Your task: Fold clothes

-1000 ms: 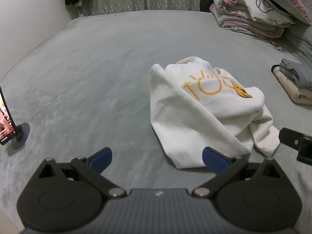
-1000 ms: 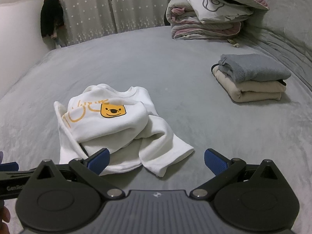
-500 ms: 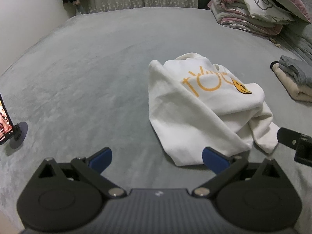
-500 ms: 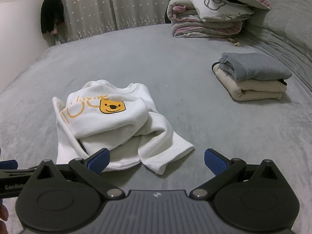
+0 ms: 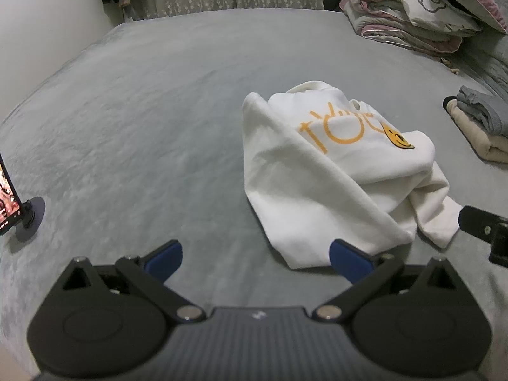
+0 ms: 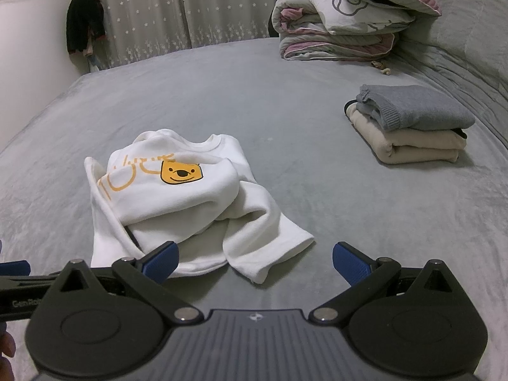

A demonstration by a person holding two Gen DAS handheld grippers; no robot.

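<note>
Both your claws, left claw (image 5: 255,254) and right claw (image 6: 255,258), are spread wide, empty; the white sweatshirt (image 6: 177,197) lies crumpled at 11 o'clock of the right.

Orange lettering is showing on the chest of the white sweatshirt (image 5: 333,171), which is lying crumpled near the middle of the grey bed (image 5: 143,127); the folds are hiding part of it, so only large shapes resembling "TOO" are coming through, with a smaller, unreadable line above them. In the right wrist view, pale letters reading "GenRo" are appearing on the black body of the left gripper (image 6: 19,298) at the left edge, the rest being cut off.
</note>
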